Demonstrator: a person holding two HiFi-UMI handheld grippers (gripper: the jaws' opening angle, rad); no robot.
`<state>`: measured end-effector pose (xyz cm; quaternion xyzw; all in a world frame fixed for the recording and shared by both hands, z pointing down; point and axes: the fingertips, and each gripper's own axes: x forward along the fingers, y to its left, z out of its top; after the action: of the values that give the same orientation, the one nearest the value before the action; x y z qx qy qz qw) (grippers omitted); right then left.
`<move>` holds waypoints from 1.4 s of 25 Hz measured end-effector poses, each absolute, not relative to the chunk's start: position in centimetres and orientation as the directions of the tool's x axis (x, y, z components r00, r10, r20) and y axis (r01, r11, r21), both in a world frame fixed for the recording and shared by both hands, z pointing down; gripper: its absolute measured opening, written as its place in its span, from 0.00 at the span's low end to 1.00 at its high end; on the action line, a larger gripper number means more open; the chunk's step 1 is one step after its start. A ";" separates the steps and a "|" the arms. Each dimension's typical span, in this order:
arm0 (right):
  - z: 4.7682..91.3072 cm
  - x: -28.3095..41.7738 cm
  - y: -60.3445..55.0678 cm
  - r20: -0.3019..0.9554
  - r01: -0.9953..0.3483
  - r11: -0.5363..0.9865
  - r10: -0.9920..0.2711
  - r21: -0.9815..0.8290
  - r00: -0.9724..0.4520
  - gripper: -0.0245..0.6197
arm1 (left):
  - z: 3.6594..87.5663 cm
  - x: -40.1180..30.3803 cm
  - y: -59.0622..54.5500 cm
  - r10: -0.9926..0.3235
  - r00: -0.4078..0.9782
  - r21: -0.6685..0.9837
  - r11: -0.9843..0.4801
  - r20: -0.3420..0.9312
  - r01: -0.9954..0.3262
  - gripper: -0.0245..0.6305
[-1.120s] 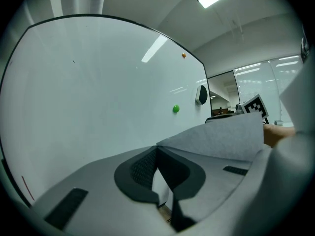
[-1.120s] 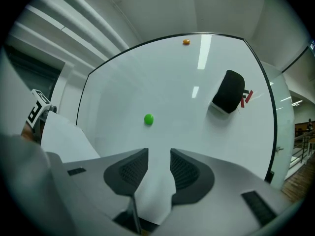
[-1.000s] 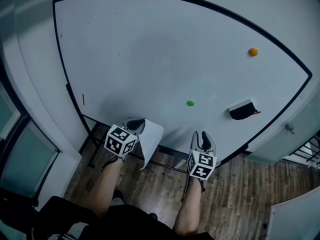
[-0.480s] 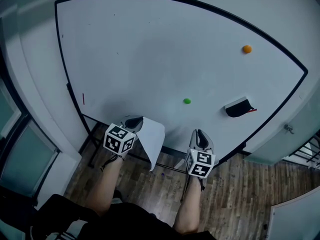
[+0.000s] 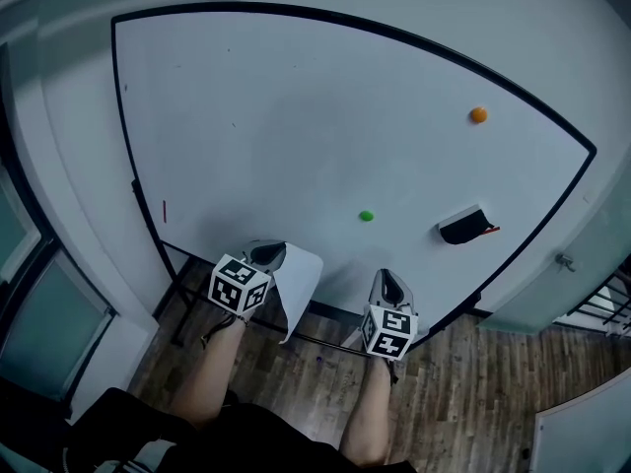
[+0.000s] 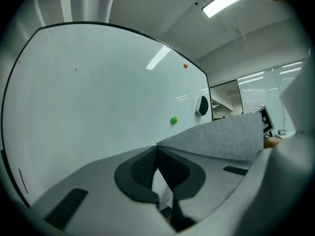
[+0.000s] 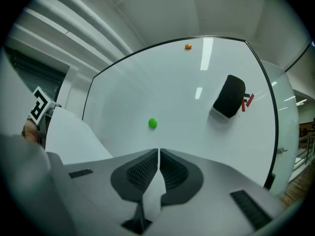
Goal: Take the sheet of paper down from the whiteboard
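Sheet of paper (image 5: 298,286) hangs by the whiteboard's (image 5: 296,126) bottom edge, pinched at one edge in my L gripper (image 5: 268,255), jaws clamped tight on it. R gripper (image 5: 386,282), also at the board's bottom edge, right of the sheet, has just been closing; jaws together w/ nothing between. Green magnet (image 5: 366,216) sits on the board above both.

Three views, one whiteboard (image 5: 296,116)
Head view looks steeply down; both gripper views face it close, sharing the green magnet (image 7: 152,123) at 12 o'clock.
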<state>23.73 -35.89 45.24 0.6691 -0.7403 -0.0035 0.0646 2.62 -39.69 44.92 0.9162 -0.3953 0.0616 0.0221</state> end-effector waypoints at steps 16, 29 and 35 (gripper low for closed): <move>45.5 23.2 -36.3 0.113 -0.993 0.097 -0.990 0.065 -0.089 0.07 | 45.0 2.8 -40.6 -0.704 0.696 -0.021 -0.705 0.141 -0.709 0.07; 45.7 22.8 -36.8 0.116 -0.993 0.093 -0.990 0.071 -0.085 0.07 | 45.7 3.0 -40.5 -0.678 0.716 -0.004 -0.727 0.167 -0.687 0.07; 45.9 22.7 -37.1 0.118 -0.993 0.095 -0.989 0.069 -0.086 0.08 | 46.5 3.8 -40.4 -0.640 0.740 -0.004 -0.757 0.207 -0.653 0.07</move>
<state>22.74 -37.14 45.95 0.6726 -0.7368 0.0141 0.0670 3.81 -40.36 46.47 0.9322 -0.3467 0.0981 0.0346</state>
